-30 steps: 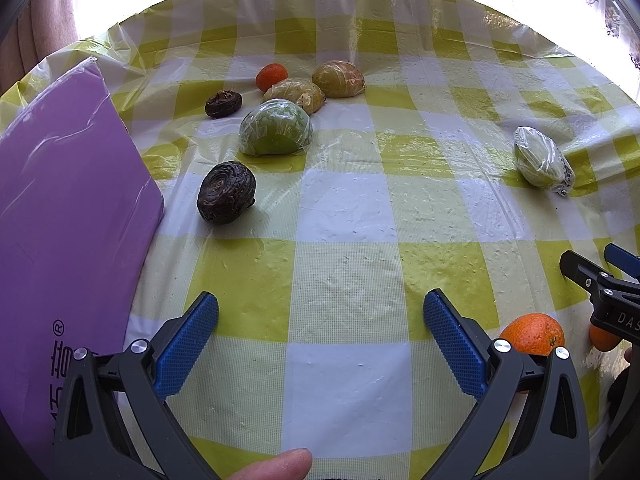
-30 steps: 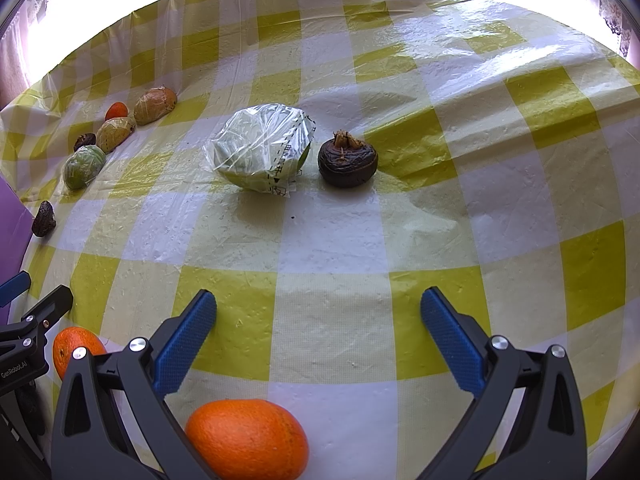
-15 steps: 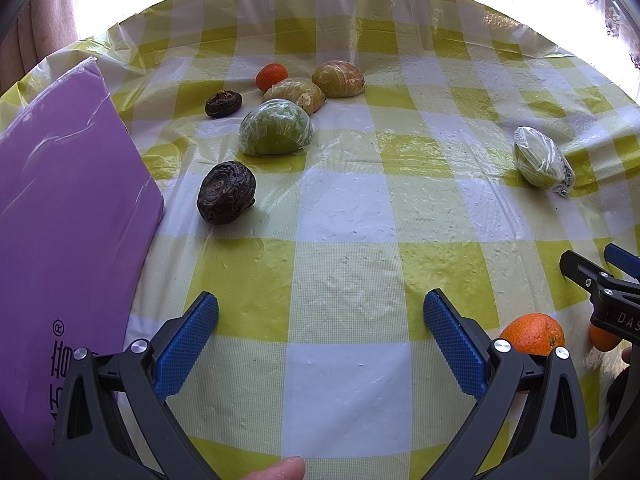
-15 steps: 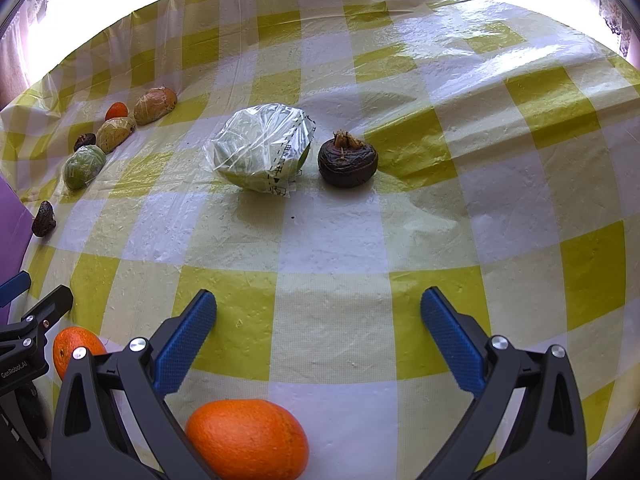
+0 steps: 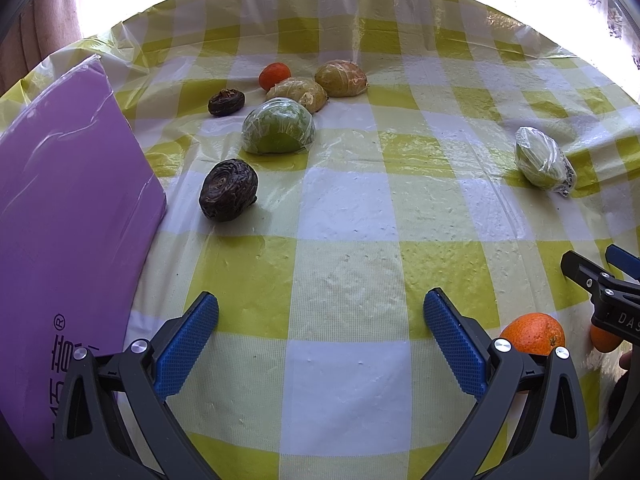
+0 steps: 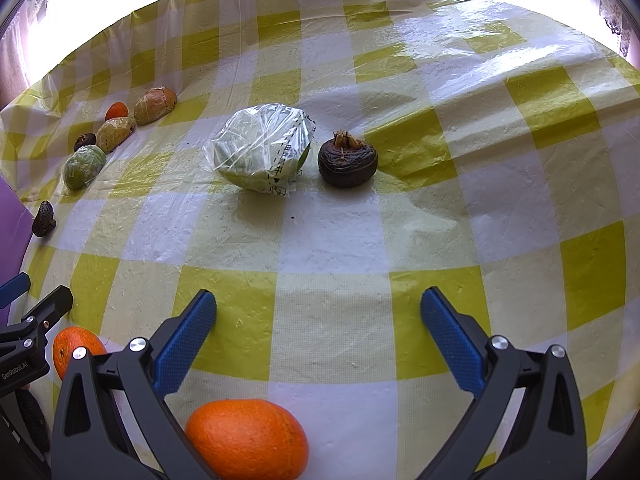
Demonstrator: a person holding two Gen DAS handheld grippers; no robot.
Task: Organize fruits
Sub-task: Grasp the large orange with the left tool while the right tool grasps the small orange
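Surface: table under a yellow-and-white checked tablecloth (image 5: 344,216), clear plastic film over it
Left gripper (image 5: 320,322): jaws spread wide, nothing between the blue pads, above the near edge of the table
Right gripper (image 6: 318,320): jaws spread wide, empty, also above the near edge
Far-left group: small orange (image 5: 274,75), two wrapped yellowish fruits (image 5: 341,78) and (image 5: 298,93) touching each other, wrapped green fruit (image 5: 278,126) just in front of them, small dark fruit (image 5: 226,102) to their left
Wrinkled dark fruit (image 5: 228,190): apart from the group, nearer the front, just beside the purple board
Purple board (image 5: 68,216): covers the left edge of the table, printed characters near its lower end
Bagged green fruit (image 6: 260,152): mid-table, in a loose clear bag
Round dark fruit (image 6: 347,158): just right of the bag, not touching, stem stub up
Large orange (image 6: 246,438): near edge, low between the right gripper's arms
Second orange (image 5: 532,334): near edge, between the two grippers
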